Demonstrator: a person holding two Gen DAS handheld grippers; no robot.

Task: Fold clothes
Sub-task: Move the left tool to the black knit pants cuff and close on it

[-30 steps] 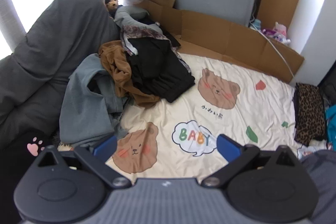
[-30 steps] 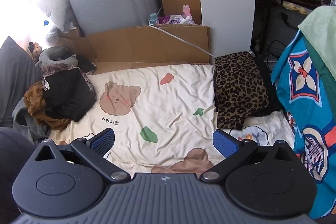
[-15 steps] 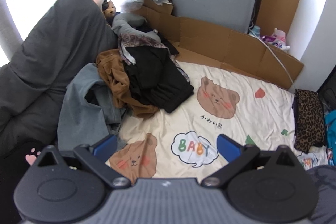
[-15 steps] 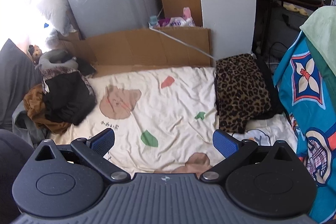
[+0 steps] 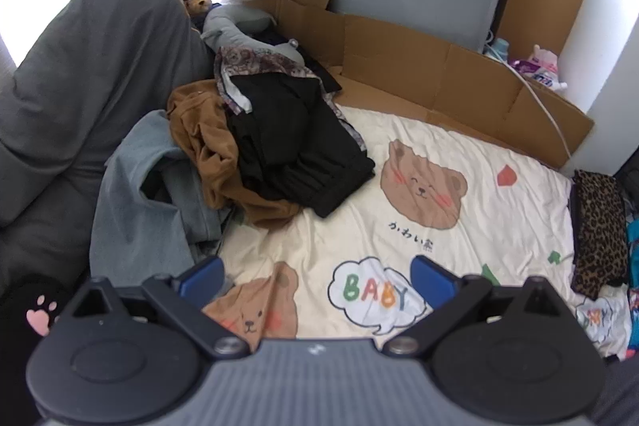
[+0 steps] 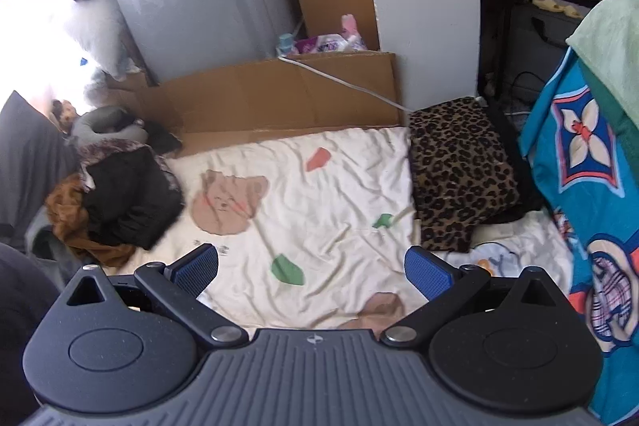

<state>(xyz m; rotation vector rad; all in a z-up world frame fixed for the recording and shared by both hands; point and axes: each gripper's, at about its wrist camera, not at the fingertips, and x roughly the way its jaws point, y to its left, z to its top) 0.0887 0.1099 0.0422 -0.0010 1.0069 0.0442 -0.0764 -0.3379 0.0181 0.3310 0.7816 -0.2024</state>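
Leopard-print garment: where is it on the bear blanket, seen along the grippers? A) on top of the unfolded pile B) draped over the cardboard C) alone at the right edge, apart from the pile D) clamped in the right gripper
C: the leopard-print garment lies at the right edge of the bear blanket, well apart from the pile of clothes at the left; the right gripper is open and empty.

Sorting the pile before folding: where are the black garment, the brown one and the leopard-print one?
black garment (image 5: 295, 150), left wrist view, middle of its top fold
brown garment (image 5: 207, 130), left wrist view, upper bunched part
leopard-print garment (image 6: 459, 170), right wrist view, centre
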